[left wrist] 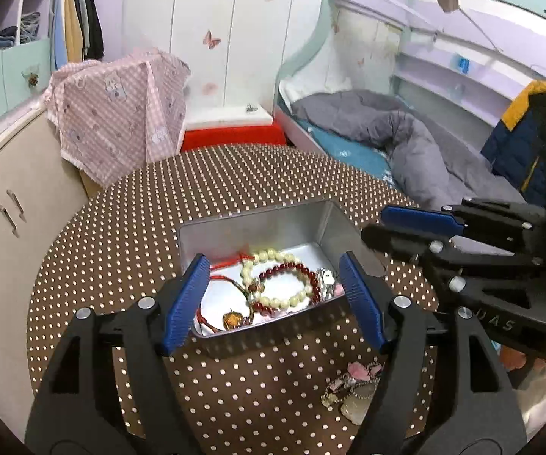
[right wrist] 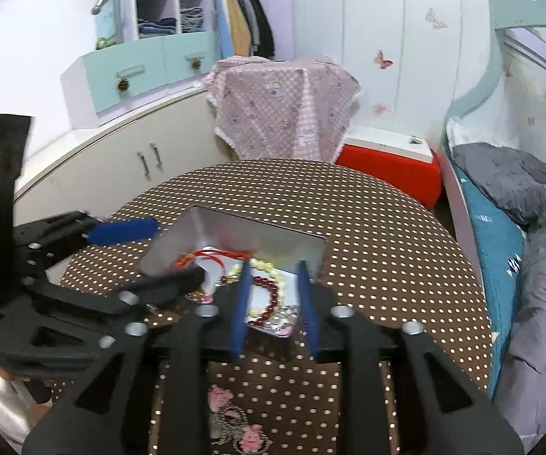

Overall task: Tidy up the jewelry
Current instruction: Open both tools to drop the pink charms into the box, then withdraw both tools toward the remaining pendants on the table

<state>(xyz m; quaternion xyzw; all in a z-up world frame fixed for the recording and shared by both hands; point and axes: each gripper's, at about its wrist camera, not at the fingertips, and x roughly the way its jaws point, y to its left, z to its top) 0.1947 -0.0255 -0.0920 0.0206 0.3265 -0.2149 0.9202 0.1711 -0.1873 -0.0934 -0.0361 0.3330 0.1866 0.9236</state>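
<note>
From the left wrist camera, the pink charms [left wrist: 352, 383] on the bench [left wrist: 121, 265] are partly hidden behind the black arm of the left gripper [left wrist: 275, 301], so their shape is hard to make out. Its blue fingers [left wrist: 187, 303] stand wide apart with nothing between them but air, right over the near edge of the metal tin [left wrist: 311, 223]. The right gripper [left wrist: 371, 225] comes in from the right side, beside the tin's right wall. Only one of its blue fingers shows clearly, so from here you cannot tell how wide it is. In the tin lie a red bead bracelet [left wrist: 303, 271], a white bead bracelet [left wrist: 258, 261], a red string [left wrist: 220, 276] and a small silver piece [left wrist: 326, 278], all touching in one heap. A grey blanket [left wrist: 405, 140] lies on the bed behind.

From the right wrist camera, the picture is a bit blurry. The right gripper [right wrist: 275, 305] has its fingers [right wrist: 242, 307] a little apart, not pressing on anything. Through the gap you see the red bead bracelet [right wrist: 269, 295] in the tin [right wrist: 258, 233]. The left gripper [right wrist: 167, 252] reaches in from the left and covers the tin's near left corner. The red string [right wrist: 212, 256] lies at the back of the tin. The pink charms [right wrist: 235, 413] lie on the bench [right wrist: 386, 250] near the bottom, partly hidden by the black arms. A pink cloth [right wrist: 284, 110] hangs behind the bench.
</note>
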